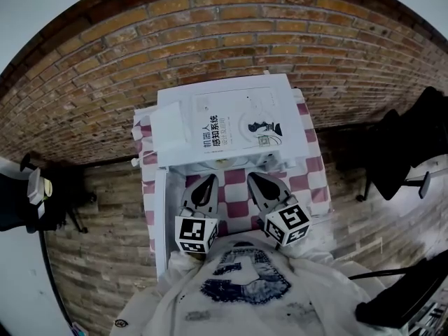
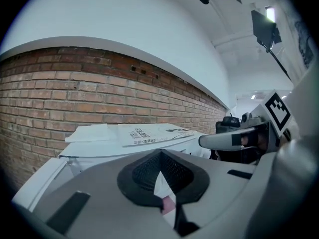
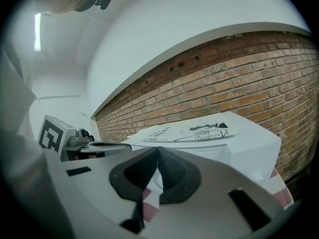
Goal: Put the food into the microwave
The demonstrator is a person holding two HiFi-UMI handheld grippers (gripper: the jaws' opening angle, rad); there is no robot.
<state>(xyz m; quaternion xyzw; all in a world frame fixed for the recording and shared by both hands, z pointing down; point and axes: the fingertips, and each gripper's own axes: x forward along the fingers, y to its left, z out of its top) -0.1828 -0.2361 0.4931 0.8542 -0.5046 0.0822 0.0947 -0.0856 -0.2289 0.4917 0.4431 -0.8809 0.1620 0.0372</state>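
Note:
A white microwave (image 1: 175,98) stands on a table with a red and white checked cloth (image 1: 310,165). A book (image 1: 238,121) and a white sheet (image 1: 168,128) lie on its top. Its door (image 1: 160,215) seems to hang open along the table's left side. My left gripper (image 1: 204,185) and right gripper (image 1: 256,181) hover side by side in front of the microwave. Both are shut with nothing between the pads, as the left gripper view (image 2: 159,154) and the right gripper view (image 3: 157,152) show. No food shows in any view.
A brick wall (image 1: 210,26) rises behind the microwave. A black chair (image 1: 402,145) stands to the right of the table, and a black stand (image 1: 59,187) to its left. The person's white shirt (image 1: 245,289) fills the bottom of the head view.

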